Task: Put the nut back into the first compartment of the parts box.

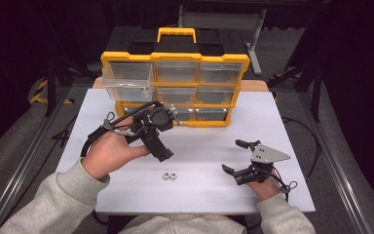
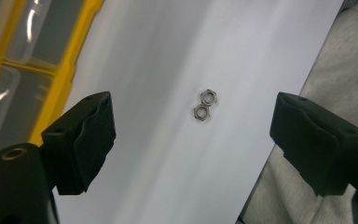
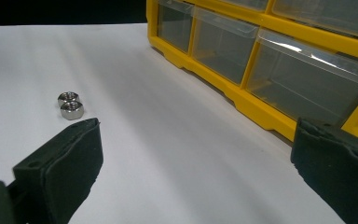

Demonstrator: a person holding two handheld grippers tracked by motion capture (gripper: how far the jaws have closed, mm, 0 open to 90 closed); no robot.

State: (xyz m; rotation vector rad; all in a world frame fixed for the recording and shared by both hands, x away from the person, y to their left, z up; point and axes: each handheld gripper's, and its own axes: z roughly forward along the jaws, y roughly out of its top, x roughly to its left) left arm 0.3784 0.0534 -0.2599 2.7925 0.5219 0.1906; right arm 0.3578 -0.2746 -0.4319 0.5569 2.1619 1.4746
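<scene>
Hovering over 2 hex nuts (image 2: 204, 105) touching on the white table (image 1: 209, 146), your left gripper (image 1: 161, 151) stood open, empty. Nuts looked light, hard, slippery; you'd pinch 1 across flats.

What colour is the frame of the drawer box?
Yellow frame, clearest in the high view.
</scene>
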